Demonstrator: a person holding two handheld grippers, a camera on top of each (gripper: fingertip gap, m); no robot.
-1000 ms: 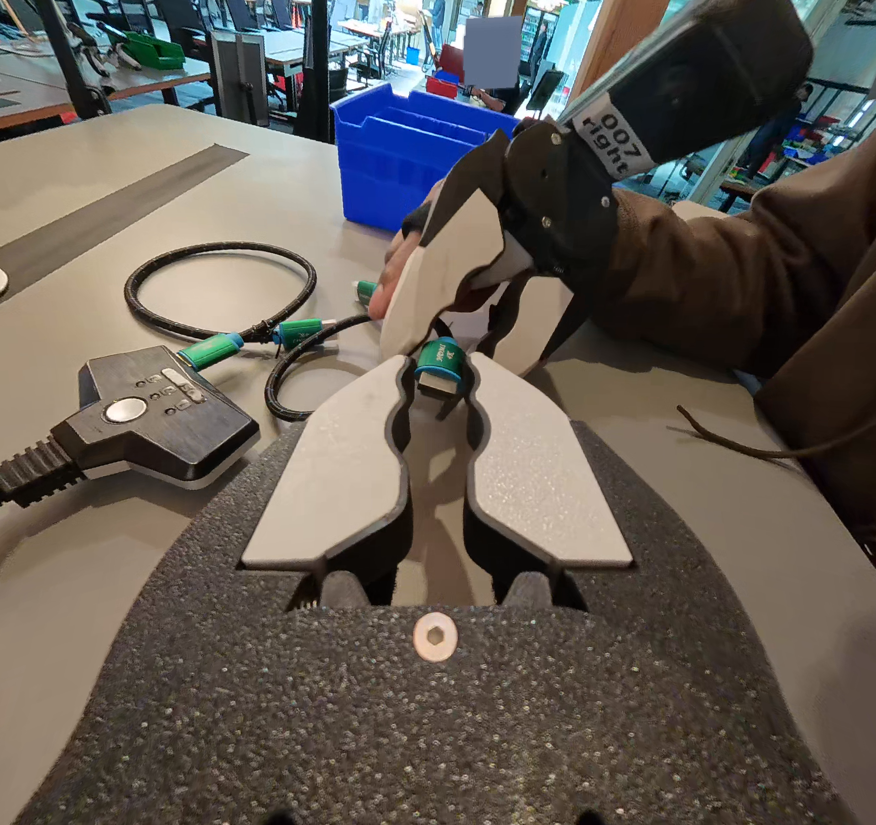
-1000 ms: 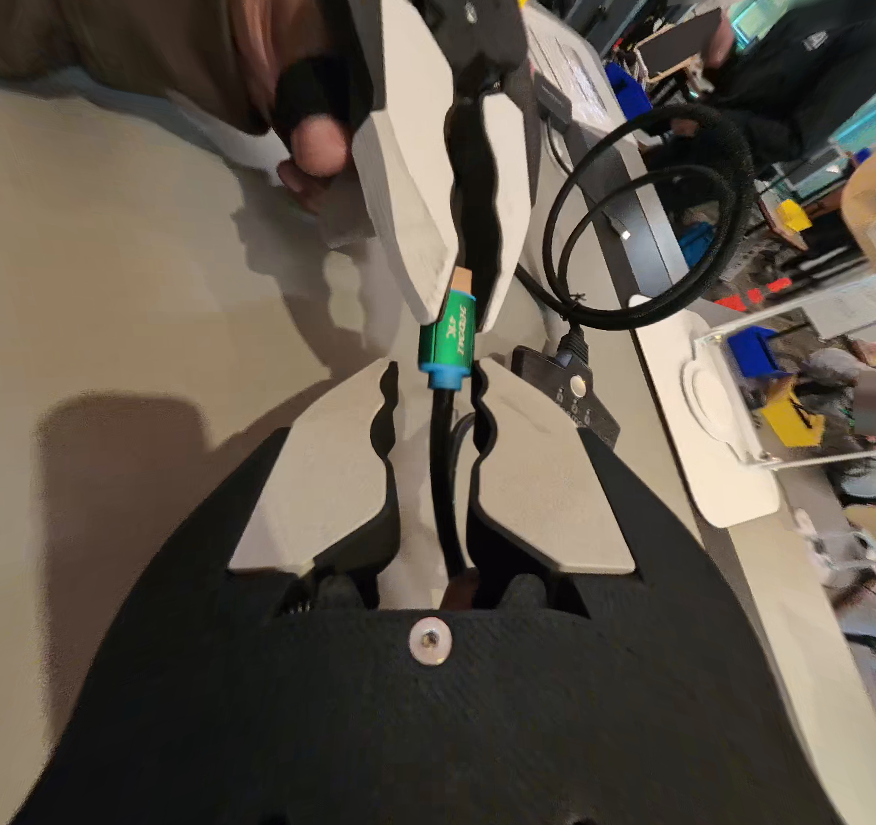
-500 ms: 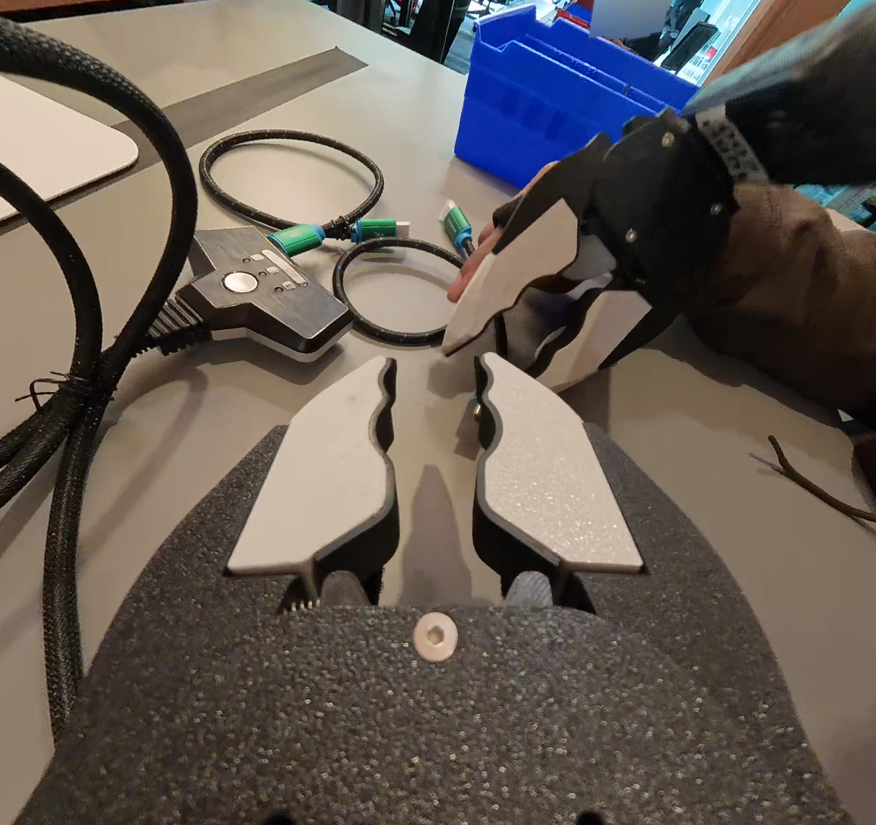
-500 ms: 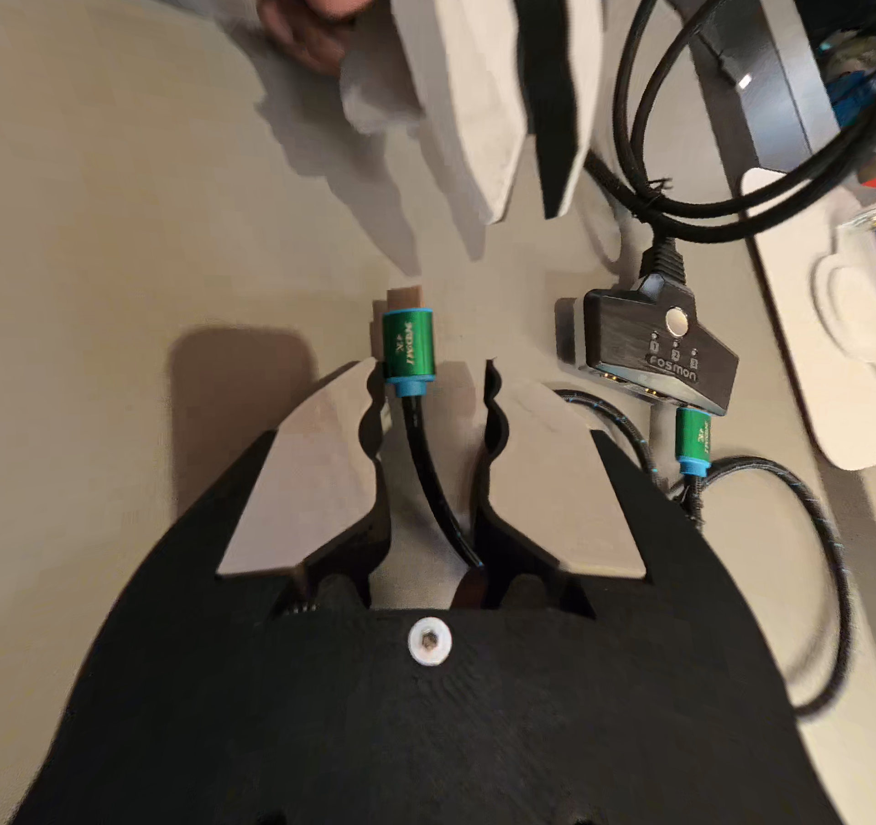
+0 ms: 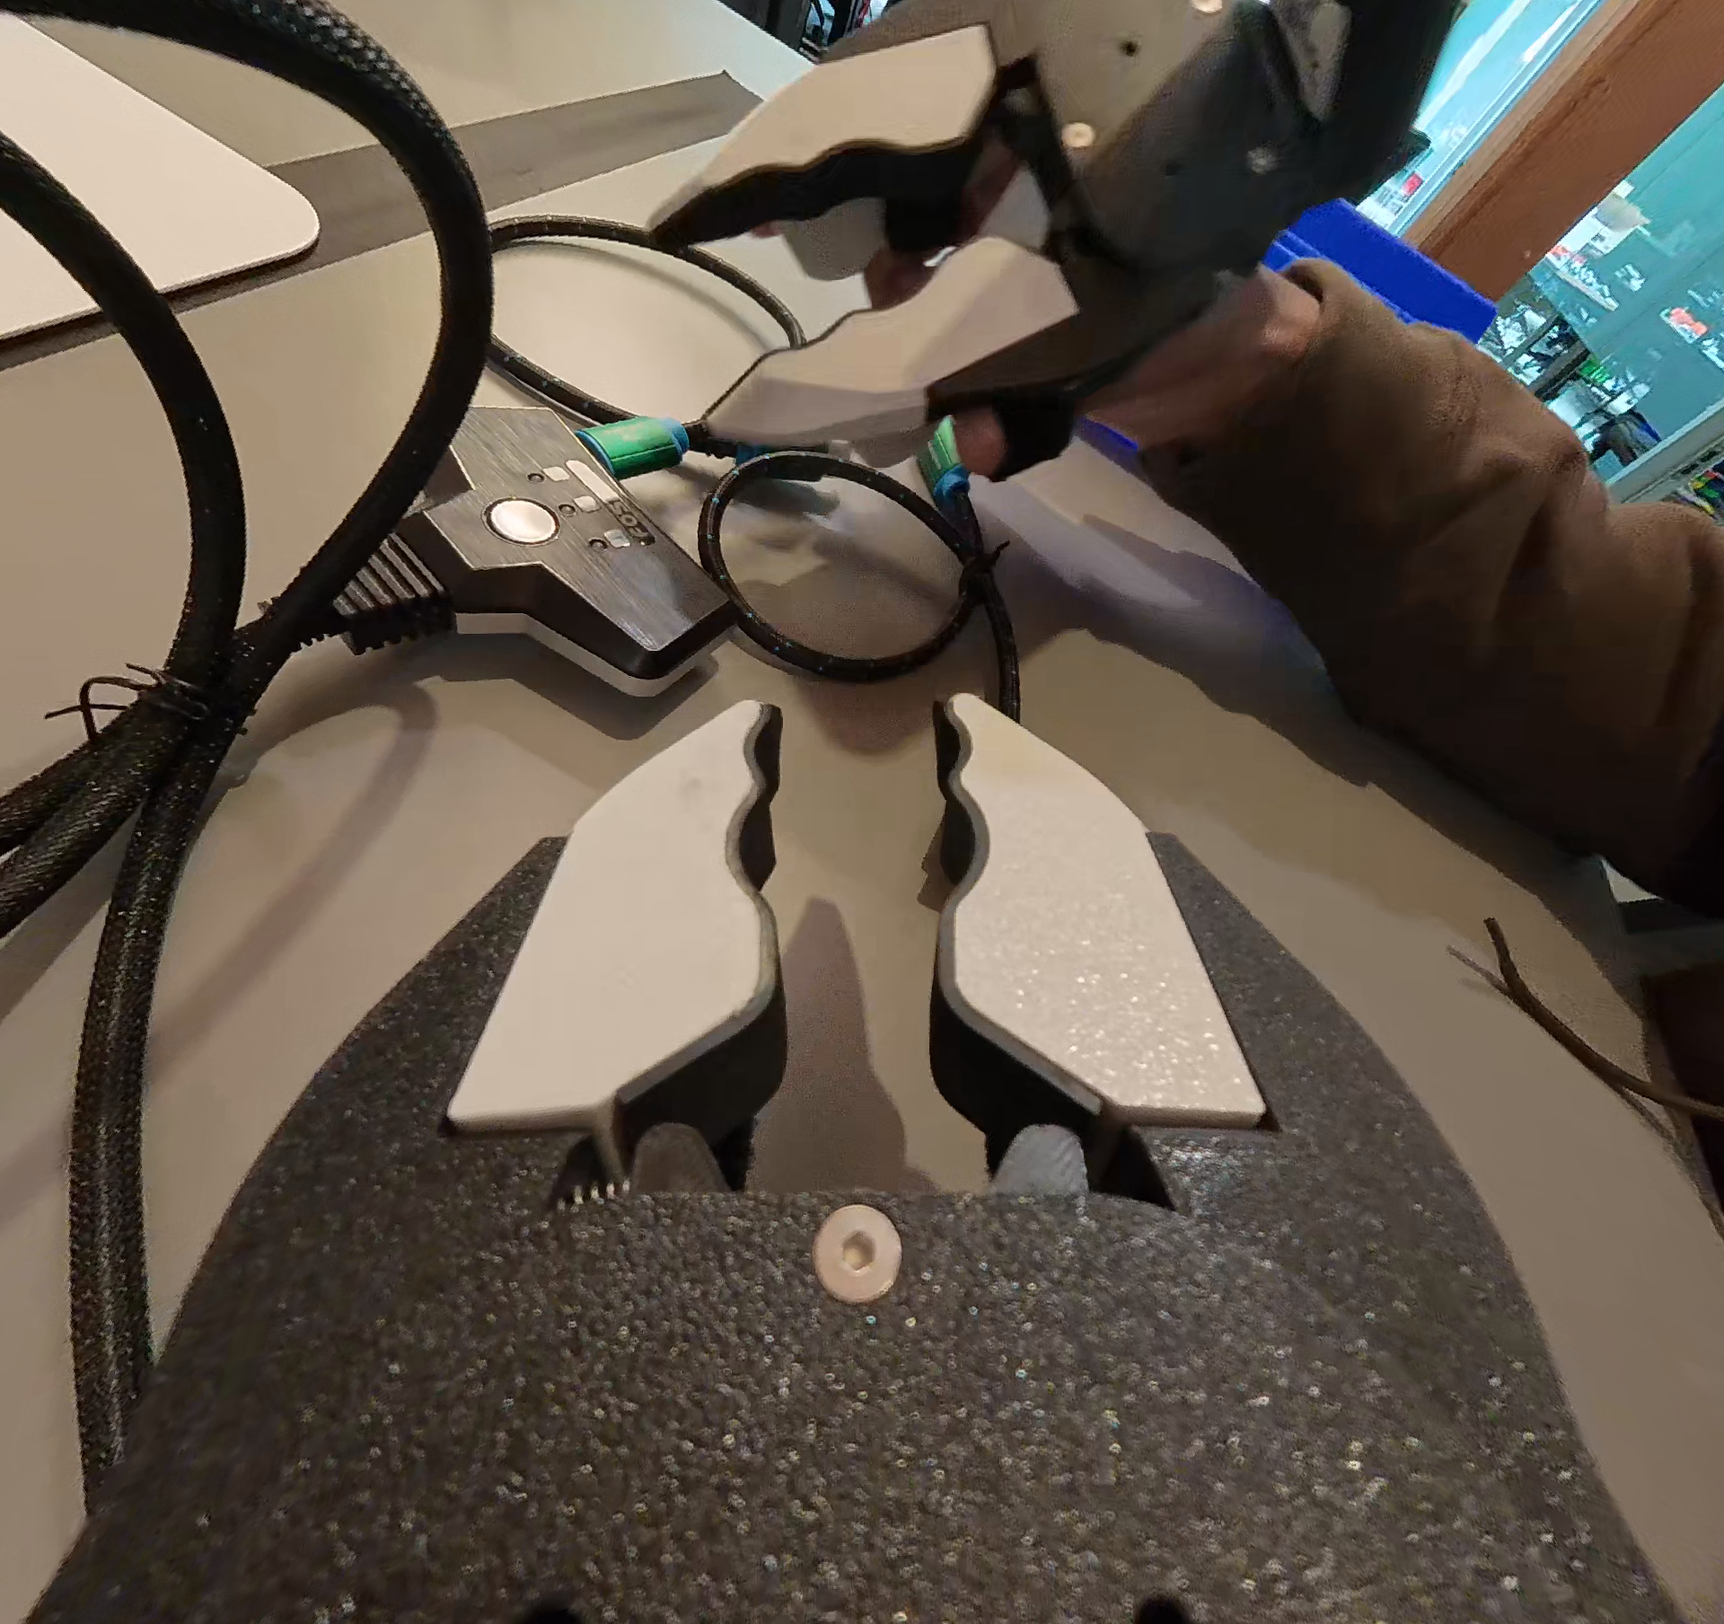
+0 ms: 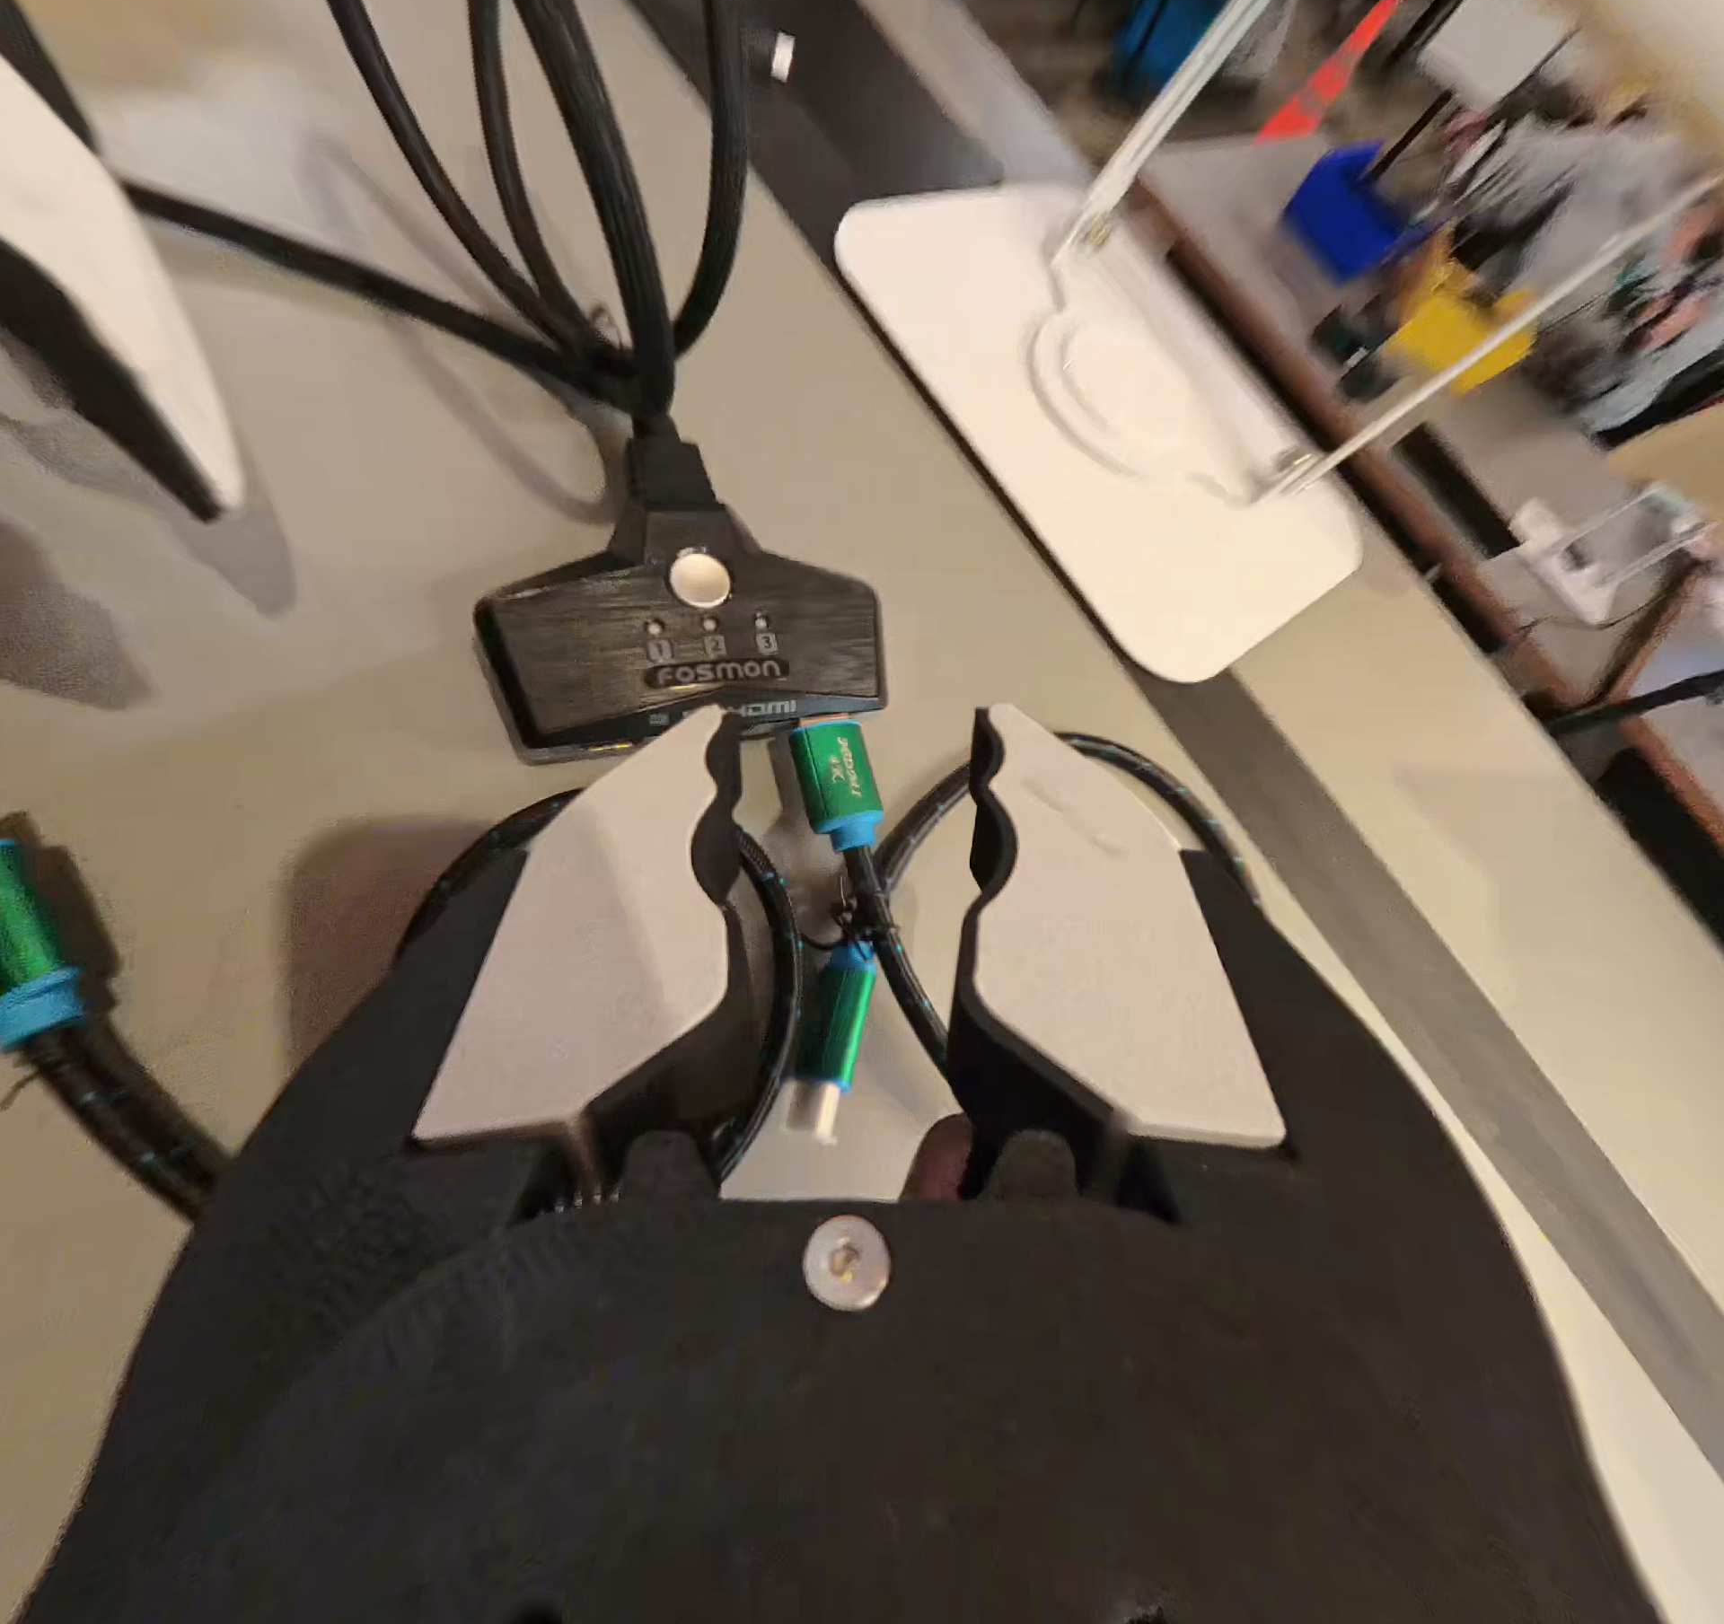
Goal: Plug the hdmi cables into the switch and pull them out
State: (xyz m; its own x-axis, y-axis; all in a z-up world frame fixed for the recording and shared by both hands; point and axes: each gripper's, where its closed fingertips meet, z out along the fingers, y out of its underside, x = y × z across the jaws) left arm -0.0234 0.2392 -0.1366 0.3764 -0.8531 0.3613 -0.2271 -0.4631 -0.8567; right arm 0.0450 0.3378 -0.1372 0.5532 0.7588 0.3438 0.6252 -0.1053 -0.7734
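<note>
My right gripper [image 6: 844, 726] hangs above the grey table [image 6: 280, 646] with its two pale fingers wide apart, and nothing is pressed between them. Under the gap lies a green metal cable plug with a blue collar [image 6: 835, 791]; its gold tip touches or enters the front edge of the black brushed switch box with a round silver button [image 6: 686, 637], I cannot tell which, because this view is a little blurred. My pads do not touch this plug. Lower in the same gap a second green plug [image 6: 833, 1029] lies on the table, beside the thin black braided cable with blue flecks [image 6: 900, 973].

My left gripper [image 5: 854, 721] is low over the table, fingers also apart with only bare table between them. Just in front of its right fingertip [image 5: 970, 740] the braided cable makes a small loop [image 5: 840, 572], and the switch box [image 5: 550, 544] is to the left of the loop. A thick black sleeved cable bundle [image 5: 187, 553] curves along the left side. A third green plug [image 6: 28, 936] lies well to the left in the right wrist view.
</note>
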